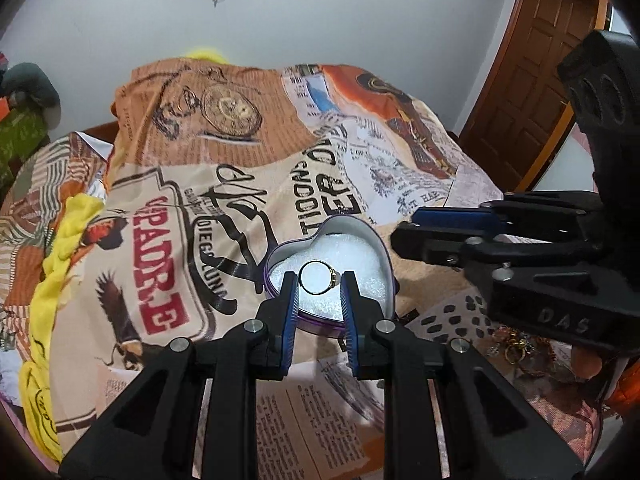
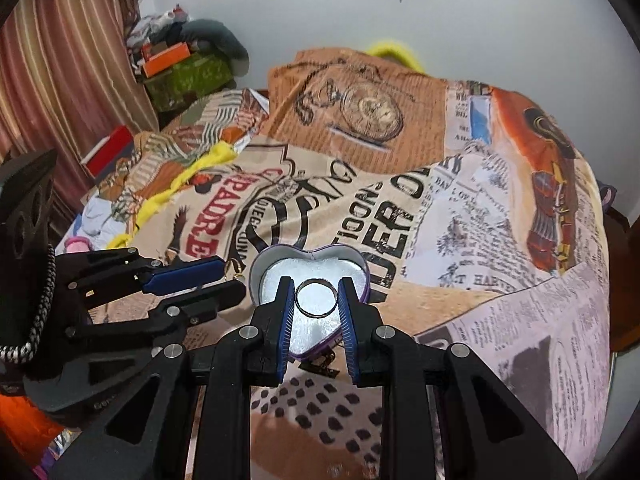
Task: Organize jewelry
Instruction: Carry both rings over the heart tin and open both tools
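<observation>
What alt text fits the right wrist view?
The right gripper pinches a silver ring above an open heart-shaped tin on a newspaper-print bedspread. The left gripper comes in from the left, holding a gold ring.

Both views are evenly and fairly brightly lit by soft, diffuse room light; no single source can be made out. The white padding of the heart-shaped tin (image 1: 352,256) is overexposed to a featureless glow in both views (image 2: 316,280), and small highlights are caught on the metal rivets (image 1: 254,326) of the gripper linkages. Only faint, soft-edged shadows are cast on the printed bedspread (image 1: 168,200). Strong fisheye distortion is seen: the wooden door (image 1: 536,76) is bowed, and the corners are cut off by a dark circular vignette. The centre is rendered sharply, while print near the edges is smeared and softened.
</observation>
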Demonstrator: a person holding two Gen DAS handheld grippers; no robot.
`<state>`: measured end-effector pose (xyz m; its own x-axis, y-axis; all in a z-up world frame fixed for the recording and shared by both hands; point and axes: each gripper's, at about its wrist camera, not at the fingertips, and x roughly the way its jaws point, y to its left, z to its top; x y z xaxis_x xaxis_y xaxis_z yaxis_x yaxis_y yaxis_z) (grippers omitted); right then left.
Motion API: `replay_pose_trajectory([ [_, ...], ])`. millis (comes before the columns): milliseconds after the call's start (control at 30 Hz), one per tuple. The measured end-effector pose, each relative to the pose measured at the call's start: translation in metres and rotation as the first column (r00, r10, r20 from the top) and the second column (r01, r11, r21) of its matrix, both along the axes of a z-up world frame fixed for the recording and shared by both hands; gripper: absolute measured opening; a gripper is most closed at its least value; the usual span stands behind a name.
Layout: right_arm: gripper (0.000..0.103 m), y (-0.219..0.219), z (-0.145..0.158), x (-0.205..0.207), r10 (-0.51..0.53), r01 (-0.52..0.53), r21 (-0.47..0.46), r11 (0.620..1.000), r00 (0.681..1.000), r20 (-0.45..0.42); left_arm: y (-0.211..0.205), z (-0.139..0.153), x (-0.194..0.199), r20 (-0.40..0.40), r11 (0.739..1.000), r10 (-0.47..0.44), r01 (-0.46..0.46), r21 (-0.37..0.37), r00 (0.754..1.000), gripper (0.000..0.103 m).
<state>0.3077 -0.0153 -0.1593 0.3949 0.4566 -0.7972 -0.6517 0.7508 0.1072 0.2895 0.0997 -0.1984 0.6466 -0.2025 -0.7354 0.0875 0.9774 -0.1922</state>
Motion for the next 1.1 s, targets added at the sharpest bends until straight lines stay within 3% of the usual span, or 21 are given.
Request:
replay_pose_trajectory([
  [233, 0.020, 0.012, -0.021, 0.022, -0.021, 0.019, -0.027, 0.999, 0.997, -0.079, 0.006, -0.016, 0.018, -0.056, 0.999, -0.006, 0.004, -0.036, 0.998, 0.020],
  [400, 0.020, 0.017, -0.032, 0.027, -0.021, 0.016, -0.058, 0.998, 0.996, -0.089, 0.010, -0.020, 0.022, -0.072, 0.998, -0.008, 0.003, -0.067, 0.997, 0.020],
  [633, 0.020, 0.020, -0.042, 0.028, -0.008, -0.001, -0.069, 0.998, 0.992, -0.124, 0.010, -0.022, 0.022, -0.079, 0.998, -0.005, 0.000, -0.061, 0.997, 0.020],
  [800, 0.020, 0.021, -0.040, 0.028, -0.001, -0.009, -0.072, 0.997, 0.990, -0.140, 0.012, -0.021, 0.020, -0.081, 0.998, 0.005, -0.010, -0.064, 0.997, 0.020],
  [1100, 0.022, 0.013, -0.018, 0.018, -0.015, 0.010, -0.054, 0.998, 0.996, -0.087, 0.012, -0.004, 0.007, -0.051, 0.999, 0.026, -0.027, -0.018, 0.998, 0.020],
])
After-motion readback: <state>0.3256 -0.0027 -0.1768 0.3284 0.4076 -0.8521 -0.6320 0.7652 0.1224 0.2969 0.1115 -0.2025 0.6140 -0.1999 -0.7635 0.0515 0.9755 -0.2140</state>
